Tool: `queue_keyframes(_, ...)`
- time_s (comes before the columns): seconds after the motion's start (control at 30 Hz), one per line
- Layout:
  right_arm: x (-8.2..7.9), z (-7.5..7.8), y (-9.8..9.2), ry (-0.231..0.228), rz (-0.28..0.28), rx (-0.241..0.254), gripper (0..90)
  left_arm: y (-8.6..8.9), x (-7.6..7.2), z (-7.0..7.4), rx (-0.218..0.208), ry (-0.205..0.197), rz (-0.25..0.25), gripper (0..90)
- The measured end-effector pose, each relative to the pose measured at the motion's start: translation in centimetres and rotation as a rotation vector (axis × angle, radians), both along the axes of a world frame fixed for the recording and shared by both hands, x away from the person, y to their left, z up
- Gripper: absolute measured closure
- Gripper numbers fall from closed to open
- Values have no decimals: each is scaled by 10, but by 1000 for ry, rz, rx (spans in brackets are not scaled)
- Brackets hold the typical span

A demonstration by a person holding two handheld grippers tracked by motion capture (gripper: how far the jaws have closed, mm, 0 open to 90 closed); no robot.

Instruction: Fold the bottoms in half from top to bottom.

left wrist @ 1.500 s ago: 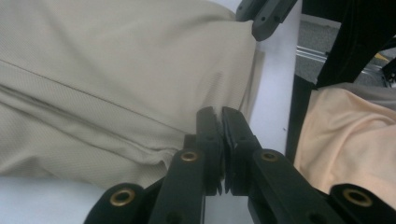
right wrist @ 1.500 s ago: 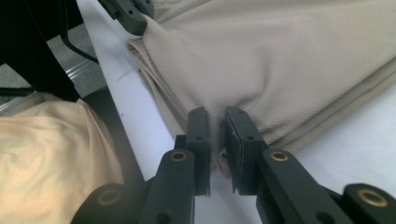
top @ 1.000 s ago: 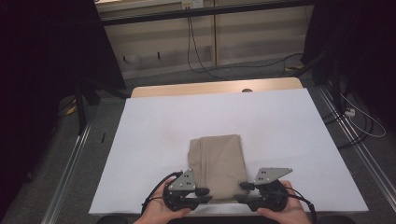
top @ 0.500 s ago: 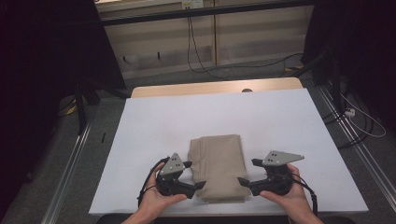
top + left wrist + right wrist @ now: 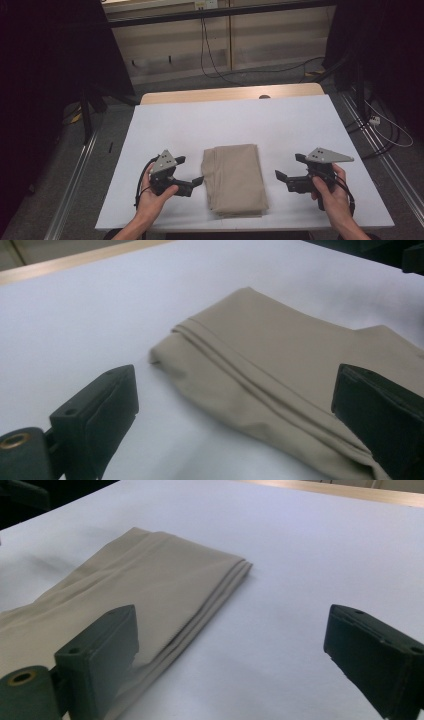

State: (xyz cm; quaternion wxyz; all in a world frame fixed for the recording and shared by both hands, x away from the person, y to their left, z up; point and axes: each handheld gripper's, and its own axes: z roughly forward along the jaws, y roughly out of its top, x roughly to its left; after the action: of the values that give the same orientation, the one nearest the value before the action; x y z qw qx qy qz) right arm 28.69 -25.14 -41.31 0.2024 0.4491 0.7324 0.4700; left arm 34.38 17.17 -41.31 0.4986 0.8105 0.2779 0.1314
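A second ago I had both tools tucked in against the near end of the folded cloth (image 5: pixel 234 179); half a second ago they had begun to part, and now they sit well out to either side of it. The cloth has kept its place and shape through all of this, a neat beige rectangle low in the middle of the frame on the white counter (image 5: pixel 300 125). I read that as the fold being done and my hands backing off, so little is likely left beyond letting it lie.

My left tool (image 5: pixel 192 172) is at lower left, its lower jaw tip just beside the cloth's left edge, though I cannot tell if it touches. In the left gripper view its jaws stand wide apart and hold nothing, with the cloth's layered edge (image 5: pixel 280 375) lying between them farther off. My right tool (image 5: pixel 286 169) is at lower right, clear of the cloth, jaws likewise spread wide and empty, with bare counter between them.
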Motion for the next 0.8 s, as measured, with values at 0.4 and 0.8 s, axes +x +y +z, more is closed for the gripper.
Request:
queue_keyframes(0.4, 2, -11, -30, -10, -133, -57, 76, 35, 12, -2, 17, -22, 119, 59)
queue_keyframes(0.8, -33, -14, -40, -52, -205, -19, 46, 70, -3, -9, -29, -13, 220, 57)
